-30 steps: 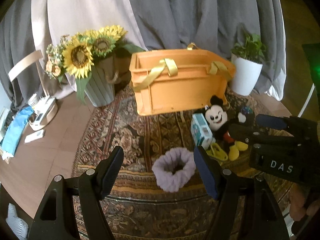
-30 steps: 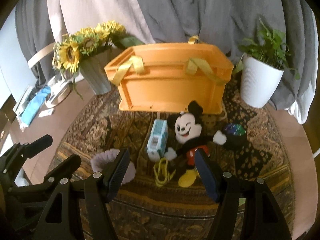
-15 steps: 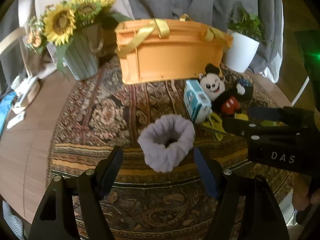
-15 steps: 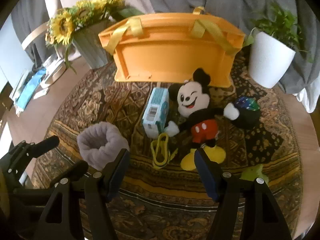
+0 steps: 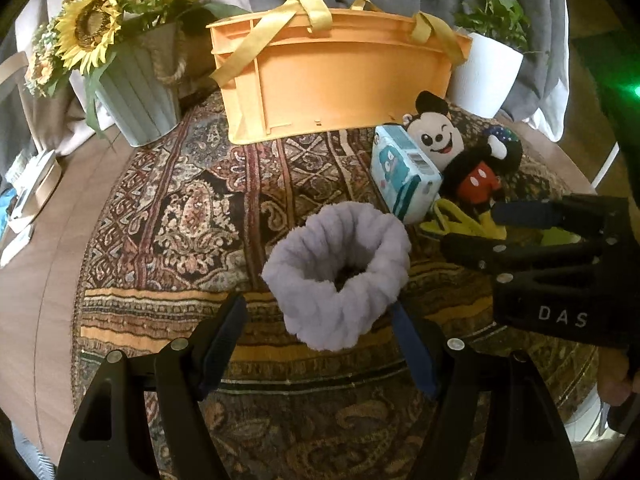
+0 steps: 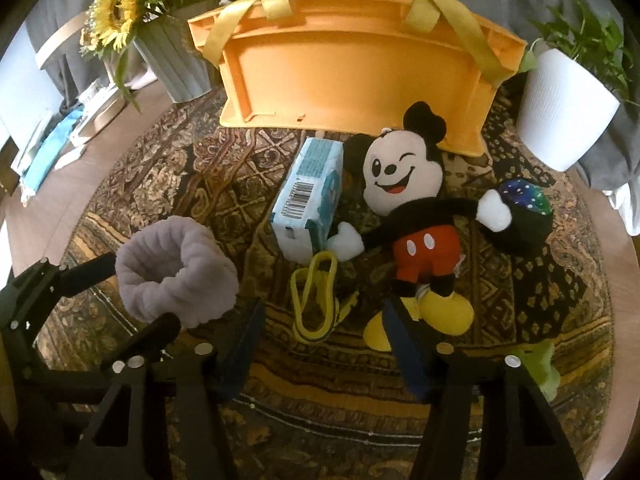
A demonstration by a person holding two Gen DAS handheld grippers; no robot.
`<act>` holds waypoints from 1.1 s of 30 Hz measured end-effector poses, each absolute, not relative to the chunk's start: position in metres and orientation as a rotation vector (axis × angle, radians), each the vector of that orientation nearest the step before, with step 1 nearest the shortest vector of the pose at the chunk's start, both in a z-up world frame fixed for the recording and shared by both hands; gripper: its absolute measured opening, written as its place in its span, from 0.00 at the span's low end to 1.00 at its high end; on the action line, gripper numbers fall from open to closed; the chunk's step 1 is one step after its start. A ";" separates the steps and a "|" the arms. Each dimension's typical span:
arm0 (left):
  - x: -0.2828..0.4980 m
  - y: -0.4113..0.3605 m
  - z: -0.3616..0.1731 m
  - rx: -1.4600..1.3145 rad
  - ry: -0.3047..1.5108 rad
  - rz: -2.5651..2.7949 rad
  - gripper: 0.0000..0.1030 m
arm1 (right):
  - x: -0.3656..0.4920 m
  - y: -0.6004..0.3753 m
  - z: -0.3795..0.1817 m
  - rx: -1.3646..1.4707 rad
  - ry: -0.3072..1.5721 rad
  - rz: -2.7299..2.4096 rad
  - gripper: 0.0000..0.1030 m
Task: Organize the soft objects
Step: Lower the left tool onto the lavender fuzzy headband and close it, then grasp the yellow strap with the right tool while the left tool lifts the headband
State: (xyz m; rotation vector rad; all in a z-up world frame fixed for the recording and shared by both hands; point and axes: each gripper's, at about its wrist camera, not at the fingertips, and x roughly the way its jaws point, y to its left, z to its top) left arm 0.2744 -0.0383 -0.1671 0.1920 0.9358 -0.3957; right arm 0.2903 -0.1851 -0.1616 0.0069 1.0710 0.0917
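While the lilac fluffy band (image 5: 338, 276) hides the tip of its right finger, the left claw (image 5: 320, 336) stands open around it, contact unclear. The right claw (image 6: 320, 340), open and just narrowing, holds nothing; a yellow strap (image 6: 316, 300) lies between its fingers. Beyond, on the patterned desk (image 5: 180, 220), lie a mouse doll (image 6: 412, 208), a tissue pack (image 6: 310, 200) and an orange crate (image 5: 336, 84).

Scrunchie (image 5: 340, 276) left of pack (image 6: 310, 200); plush (image 6: 416, 216) right, before crate (image 6: 352, 68).
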 end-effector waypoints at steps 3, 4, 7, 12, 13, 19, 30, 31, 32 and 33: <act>0.280 -0.039 -0.168 0.183 0.930 -0.401 0.71 | 0.297 -0.185 -0.167 0.008 1.086 0.093 0.54; 0.281 -0.040 -0.169 0.185 0.928 -0.405 0.71 | 0.298 -0.186 -0.168 0.011 1.090 0.094 0.53; 0.286 -0.042 -0.171 0.182 0.928 -0.409 0.71 | 0.301 -0.185 -0.171 0.013 1.096 0.097 0.48; 0.293 -0.042 -0.171 0.146 0.920 -0.415 0.54 | 0.304 -0.186 -0.176 0.040 1.117 0.105 0.38; 0.294 -0.042 -0.171 0.135 0.920 -0.419 0.50 | 0.304 -0.187 -0.177 0.045 1.115 0.106 0.38; 0.293 -0.043 -0.169 0.101 0.928 -0.419 0.30 | 0.302 -0.187 -0.175 0.040 1.097 0.107 0.30; 0.283 -0.042 -0.159 0.070 0.924 -0.381 0.27 | 0.290 -0.190 -0.166 0.060 1.075 0.114 0.25; 0.282 -0.042 -0.157 0.071 0.918 -0.377 0.27 | 0.290 -0.190 -0.165 0.064 1.074 0.113 0.25; 0.281 -0.041 -0.156 0.070 0.913 -0.376 0.27 | 0.289 -0.190 -0.164 0.068 1.072 0.113 0.25; 0.280 -0.041 -0.153 0.069 0.905 -0.374 0.27 | 0.288 -0.191 -0.163 0.072 1.069 0.114 0.25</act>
